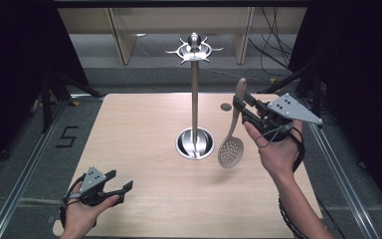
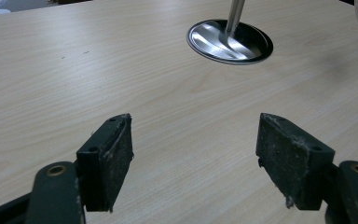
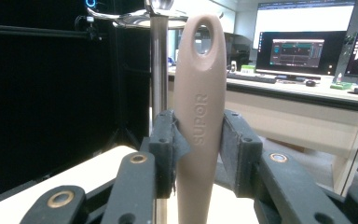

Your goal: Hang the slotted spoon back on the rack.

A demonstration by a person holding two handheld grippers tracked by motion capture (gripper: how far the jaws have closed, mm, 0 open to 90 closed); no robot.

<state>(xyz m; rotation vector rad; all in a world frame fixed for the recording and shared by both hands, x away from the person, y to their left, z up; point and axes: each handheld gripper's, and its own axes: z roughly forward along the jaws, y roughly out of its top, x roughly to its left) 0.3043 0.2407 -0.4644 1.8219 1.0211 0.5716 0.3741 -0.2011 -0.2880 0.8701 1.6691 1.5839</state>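
Nearest the high camera: 2 forearms entering from 6 o'clock, 1 gripper per hand.

Table point(image 1: 144, 149): light wood top, largest item, bare across its left half.

Utensil stand point(image 1: 194, 99): at table centre, upright chrome pole on a round shiny base, ring of hooks at the top. Base also seen at 12 o'clock in the left gripper view point(image 2: 230, 41).

Right gripper point(image 1: 239, 110): at 3 o'clock from the stand, lifted off the table, grey plate on top, cable trailing along the wrist. Jaws pinching the skimmer handle from both sides, pads pressed on it in the right gripper view point(image 3: 199, 140).

Skimmer point(image 1: 233, 129): beige, slotted. Handle end with its hanging hole up at 12 o'clock, perforated bowl hanging down at 6 o'clock, just right of the stand base, held clear of the pole. Cannot tell whether bowl touches the wood. "SUPOR" moulded on the handle point(image 3: 199, 84).

Left gripper point(image 1: 117, 186): at 7 o'clock from the stand, low over the near left corner. Jaws spread wide, nothing but bare wood between the pads point(image 2: 108, 158).
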